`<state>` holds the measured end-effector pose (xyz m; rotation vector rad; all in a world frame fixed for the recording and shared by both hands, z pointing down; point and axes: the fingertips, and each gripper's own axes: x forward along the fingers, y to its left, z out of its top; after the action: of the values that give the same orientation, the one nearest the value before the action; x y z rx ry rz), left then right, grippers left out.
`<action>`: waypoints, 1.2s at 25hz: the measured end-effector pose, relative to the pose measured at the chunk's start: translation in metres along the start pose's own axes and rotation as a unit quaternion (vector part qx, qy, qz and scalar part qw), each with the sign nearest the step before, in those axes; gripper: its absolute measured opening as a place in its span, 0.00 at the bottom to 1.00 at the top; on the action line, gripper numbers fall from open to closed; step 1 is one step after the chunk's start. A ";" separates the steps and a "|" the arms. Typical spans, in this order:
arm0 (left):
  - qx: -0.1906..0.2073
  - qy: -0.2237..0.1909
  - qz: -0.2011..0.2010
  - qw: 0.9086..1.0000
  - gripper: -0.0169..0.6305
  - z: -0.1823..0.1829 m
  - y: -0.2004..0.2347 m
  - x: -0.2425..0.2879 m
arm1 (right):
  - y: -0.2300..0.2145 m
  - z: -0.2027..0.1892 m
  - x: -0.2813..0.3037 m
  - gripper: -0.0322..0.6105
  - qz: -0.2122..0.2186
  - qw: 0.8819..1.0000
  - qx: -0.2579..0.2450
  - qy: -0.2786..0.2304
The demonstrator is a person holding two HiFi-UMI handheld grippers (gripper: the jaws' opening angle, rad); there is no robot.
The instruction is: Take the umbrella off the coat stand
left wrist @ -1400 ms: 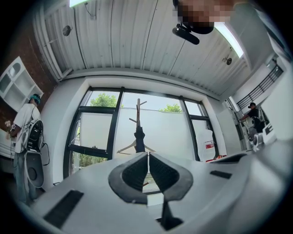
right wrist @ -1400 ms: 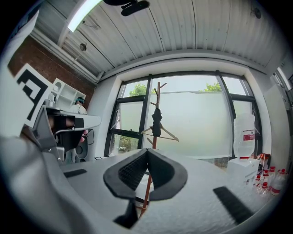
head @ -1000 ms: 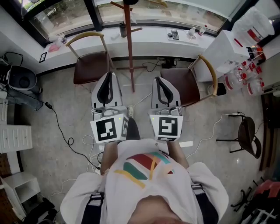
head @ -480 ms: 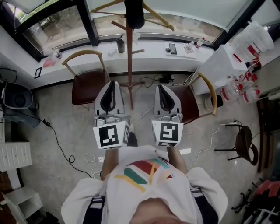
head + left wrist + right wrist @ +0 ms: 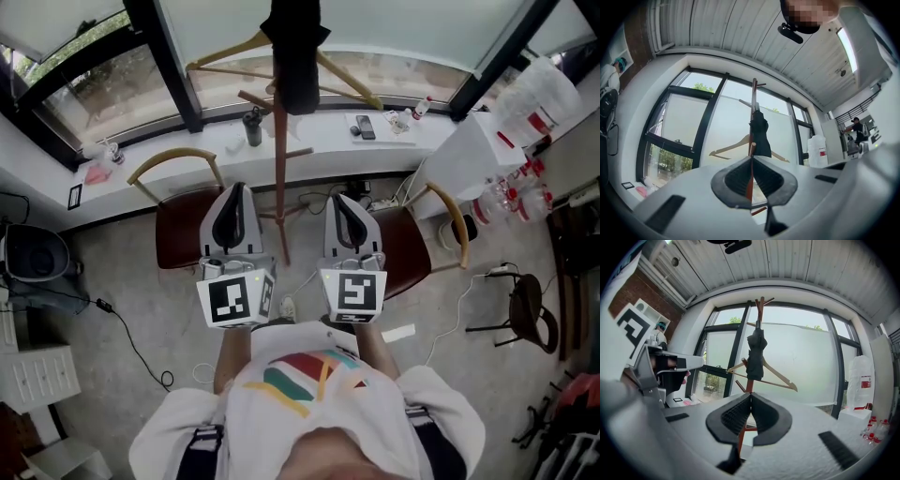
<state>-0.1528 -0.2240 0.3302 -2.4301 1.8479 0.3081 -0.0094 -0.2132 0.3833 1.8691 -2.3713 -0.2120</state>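
Note:
A black folded umbrella (image 5: 295, 47) hangs at the top of a red-brown wooden coat stand (image 5: 279, 150) in front of the window. A bare wooden hanger (image 5: 225, 56) hangs beside it on the same stand. My left gripper (image 5: 234, 190) and right gripper (image 5: 340, 200) are held side by side short of the stand, one on each side of its pole. Both are shut and empty. In the left gripper view the umbrella (image 5: 759, 133) shows straight ahead, above the closed left gripper (image 5: 752, 158). The right gripper view has the umbrella (image 5: 756, 355) above the closed right gripper (image 5: 751, 394).
Two chairs with brown seats (image 5: 187, 225) (image 5: 403, 248) flank the stand's base. The window ledge (image 5: 328, 155) holds a dark bottle (image 5: 251, 127) and a phone (image 5: 366, 127). Cables (image 5: 141, 347) trail on the floor. A white table (image 5: 487, 159) with bottles and a black stool (image 5: 525, 309) stand at the right.
Both grippers have travelled forward toward the window and coat stand. The stand's top with the umbrella and hanger has come into the head view. Both jaws stayed shut.

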 end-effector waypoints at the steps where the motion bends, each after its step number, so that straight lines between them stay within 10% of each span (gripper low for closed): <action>1: -0.002 0.000 -0.003 1.000 0.04 -0.001 0.002 0.005 | -0.001 0.000 0.005 0.05 -0.003 1.000 0.003 0.001; 30: 0.017 0.015 0.019 1.000 0.04 -0.028 -0.013 0.085 | -0.037 0.019 0.091 0.05 0.047 0.998 0.023 -0.040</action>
<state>-0.1151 -0.3056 0.3394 -2.3930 1.8977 0.2426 0.0015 -0.3090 0.3578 1.7953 -2.5308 -0.2294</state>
